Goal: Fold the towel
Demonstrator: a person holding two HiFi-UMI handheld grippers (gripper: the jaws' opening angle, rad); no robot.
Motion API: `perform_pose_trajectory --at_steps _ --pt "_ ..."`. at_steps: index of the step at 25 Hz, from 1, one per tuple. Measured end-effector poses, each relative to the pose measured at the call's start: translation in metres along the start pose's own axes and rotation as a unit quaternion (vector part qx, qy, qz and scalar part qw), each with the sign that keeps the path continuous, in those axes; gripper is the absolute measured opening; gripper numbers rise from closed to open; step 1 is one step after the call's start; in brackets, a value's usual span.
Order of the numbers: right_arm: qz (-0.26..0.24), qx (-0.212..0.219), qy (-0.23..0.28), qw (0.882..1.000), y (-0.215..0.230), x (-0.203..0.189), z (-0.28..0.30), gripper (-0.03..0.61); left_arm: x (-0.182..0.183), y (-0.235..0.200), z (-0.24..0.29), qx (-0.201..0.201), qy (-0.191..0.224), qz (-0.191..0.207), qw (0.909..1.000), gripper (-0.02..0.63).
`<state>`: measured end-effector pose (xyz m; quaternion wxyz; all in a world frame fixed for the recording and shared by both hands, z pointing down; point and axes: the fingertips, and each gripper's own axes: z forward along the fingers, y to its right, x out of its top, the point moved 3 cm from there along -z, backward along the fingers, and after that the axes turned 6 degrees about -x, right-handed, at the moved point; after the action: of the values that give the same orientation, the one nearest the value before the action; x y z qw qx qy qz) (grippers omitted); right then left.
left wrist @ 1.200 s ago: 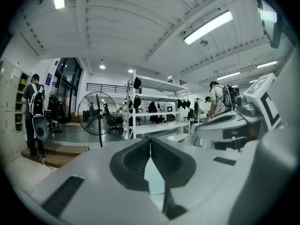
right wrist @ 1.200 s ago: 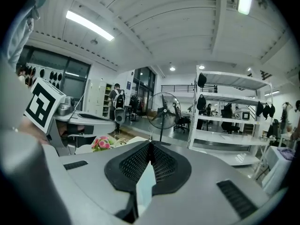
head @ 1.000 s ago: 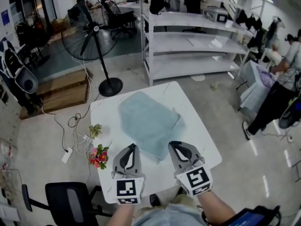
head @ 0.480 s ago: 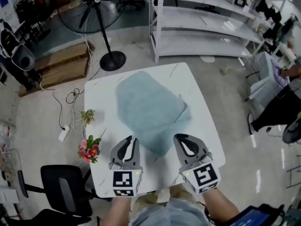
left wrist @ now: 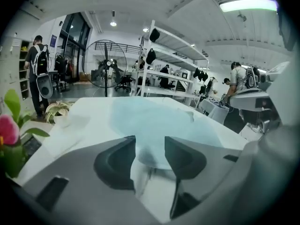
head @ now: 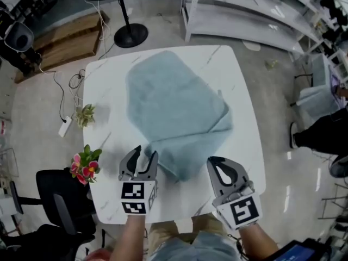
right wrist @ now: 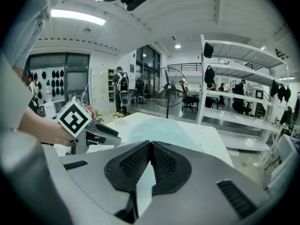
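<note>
White marble-patterned square table [head: 244, 91] carries the rumpled pale-blue terry towel [head: 174, 107], its near corner just ahead of the left gripper [head: 144, 155], whose empty jaws have just been opening. Beside it the right gripper [head: 216, 163] is closed and empty; arriving so, it would likely shove cloth and bunch the fold.

Pale blue towel [head: 174, 110] — rumpled, partly folded — lies spread across the white table [head: 103, 86].

Pale blue towel [head: 174, 107] — white marbled table [head: 106, 91].
</note>
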<state>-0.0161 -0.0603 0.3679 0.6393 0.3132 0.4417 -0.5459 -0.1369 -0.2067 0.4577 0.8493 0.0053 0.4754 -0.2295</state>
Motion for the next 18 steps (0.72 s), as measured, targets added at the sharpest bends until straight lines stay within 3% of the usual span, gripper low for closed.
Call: perform_pose_trajectory --at_steps 5,8,14,15,17,18 --pt "0.003 0.001 -0.01 1.0 0.006 -0.007 0.004 0.014 -0.026 -0.002 0.017 -0.007 -0.058 -0.025 0.998 0.176" --pt "0.001 -0.004 -0.011 1.0 0.012 -0.008 0.002 0.014 -0.026 -0.002 0.016 0.007 -0.059 -0.015 0.9981 0.008" --pt "0.008 -0.022 -0.002 1.0 0.024 -0.003 -0.01 0.014 -0.022 -0.001 0.006 0.021 -0.057 -0.004 0.9982 0.011" --pt "0.007 -0.024 0.002 1.0 0.025 -0.001 -0.013 0.014 -0.025 -0.003 0.008 0.021 -0.063 -0.01 0.9978 0.05" --pt "0.003 -0.028 0.005 1.0 0.028 0.002 -0.018 0.014 -0.032 -0.005 0.016 0.009 -0.078 -0.027 0.9966 0.226" --pt "0.002 -0.029 0.004 1.0 0.029 0.001 -0.02 0.015 -0.035 -0.006 0.02 0.005 -0.085 -0.031 0.9959 0.249"
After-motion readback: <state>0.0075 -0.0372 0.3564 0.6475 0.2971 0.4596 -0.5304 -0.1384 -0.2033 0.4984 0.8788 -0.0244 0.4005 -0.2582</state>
